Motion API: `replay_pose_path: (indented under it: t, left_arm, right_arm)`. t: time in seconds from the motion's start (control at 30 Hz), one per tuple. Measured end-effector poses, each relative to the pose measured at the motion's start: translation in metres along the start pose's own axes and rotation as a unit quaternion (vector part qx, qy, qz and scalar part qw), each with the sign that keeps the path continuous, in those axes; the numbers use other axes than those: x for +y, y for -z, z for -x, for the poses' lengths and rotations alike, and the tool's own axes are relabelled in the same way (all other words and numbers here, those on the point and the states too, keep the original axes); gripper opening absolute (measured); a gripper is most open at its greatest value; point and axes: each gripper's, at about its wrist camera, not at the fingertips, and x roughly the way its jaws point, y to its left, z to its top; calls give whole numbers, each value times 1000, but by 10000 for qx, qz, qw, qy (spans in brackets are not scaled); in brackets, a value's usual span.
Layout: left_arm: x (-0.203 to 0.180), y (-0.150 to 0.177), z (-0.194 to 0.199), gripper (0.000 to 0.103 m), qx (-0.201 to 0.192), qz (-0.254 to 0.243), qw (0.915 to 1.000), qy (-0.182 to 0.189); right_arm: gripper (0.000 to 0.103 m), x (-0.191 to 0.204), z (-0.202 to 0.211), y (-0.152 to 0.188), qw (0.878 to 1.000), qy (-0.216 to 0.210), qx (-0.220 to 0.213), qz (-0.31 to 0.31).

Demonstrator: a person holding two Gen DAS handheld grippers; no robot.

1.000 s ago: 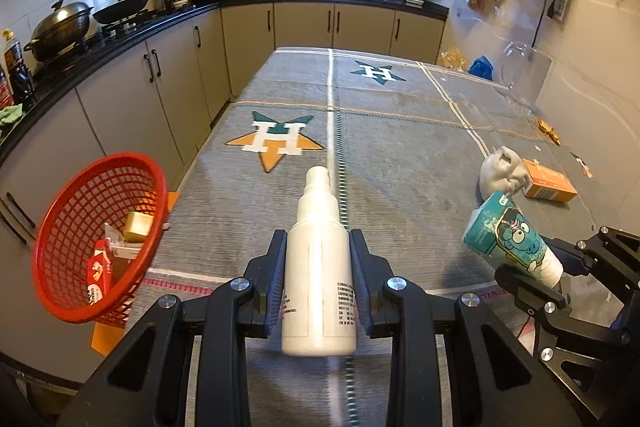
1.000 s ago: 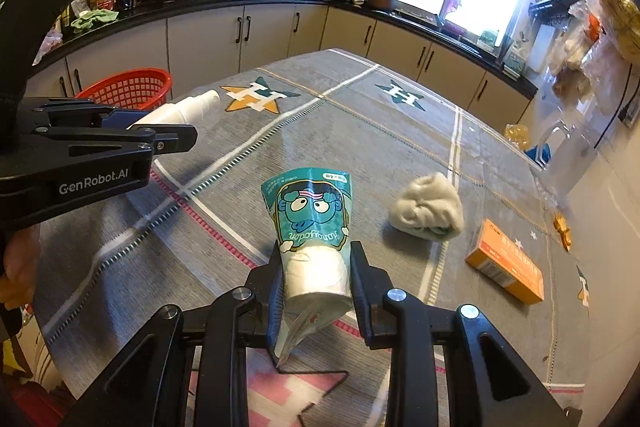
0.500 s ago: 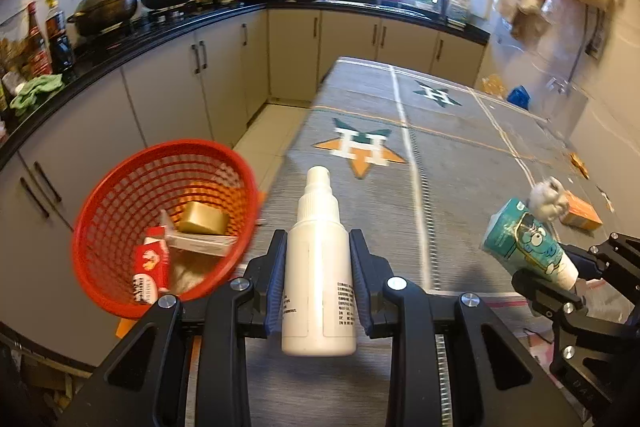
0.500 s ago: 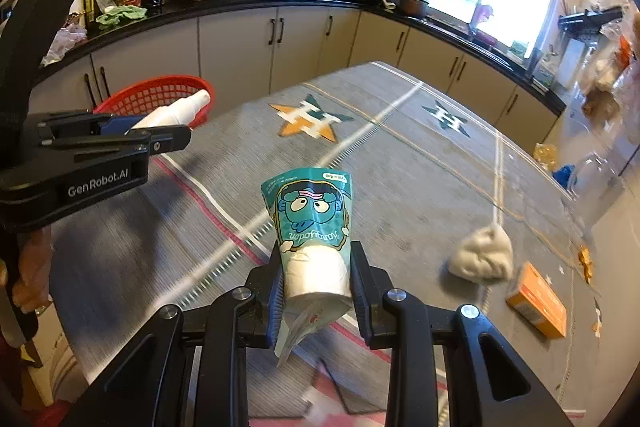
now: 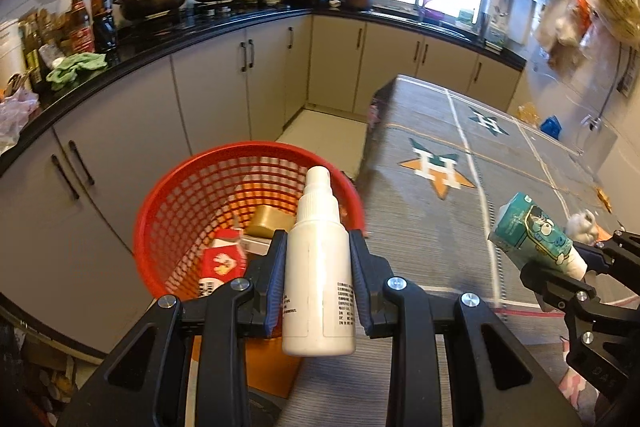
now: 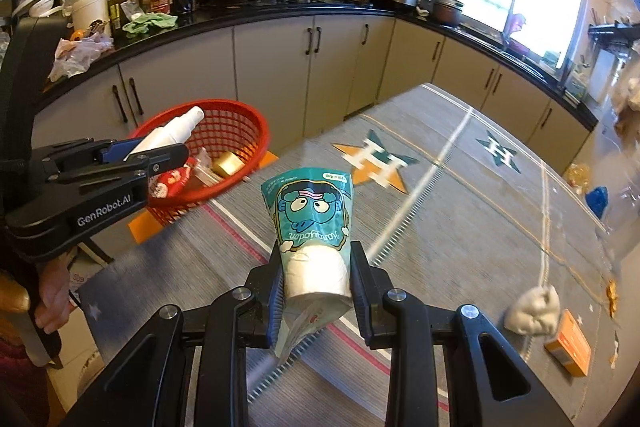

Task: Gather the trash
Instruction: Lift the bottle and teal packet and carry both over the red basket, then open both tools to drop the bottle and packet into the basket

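My left gripper [image 5: 318, 281] is shut on a white spray bottle [image 5: 318, 267] and holds it over the near rim of a red mesh basket [image 5: 176, 211] beside the table's left edge. The basket holds a red packet [image 5: 222, 263] and a tan block [image 5: 268, 225]. My right gripper [image 6: 316, 279] is shut on a teal cartoon-printed tissue pack [image 6: 308, 215], held above the table. The left gripper [image 6: 160, 157], the bottle [image 6: 172, 131] and the basket [image 6: 236, 123] also show in the right wrist view. The pack [image 5: 528, 229] shows at the right of the left wrist view.
A crumpled white wad [image 6: 532, 309] and an orange box [image 6: 568, 347] lie on the grey star-patterned tablecloth [image 6: 460, 227] at the right. Kitchen cabinets [image 5: 224, 91] and a black counter with pots stand behind the basket.
Both grippers have swung left with their loads. The bottle now sits over the basket, and the basket has grown larger and more central in the left wrist view.
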Motion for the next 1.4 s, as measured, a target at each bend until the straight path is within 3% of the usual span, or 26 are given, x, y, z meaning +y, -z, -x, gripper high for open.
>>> replay_pose_path:
  t: [0.73,1.17,1.3,1.4]
  left_arm:
    - [52,-5,-18,29,97,331,9991,-232]
    - [77,-7,-43,29,293,553,9977,-276]
    - [81,-6,-48,29,323,643,9970,-282]
    - [82,-7,-50,31,331,630,9971,-286]
  right_arm:
    - [32,40,-31,-48,9986,-526,38,54]
    - [34,52,-74,-91,9894,-1335,237,-518]
    - [49,56,-91,-99,9867,-1443,280,-692]
    - [50,54,-94,-100,9860,-1461,212,-774]
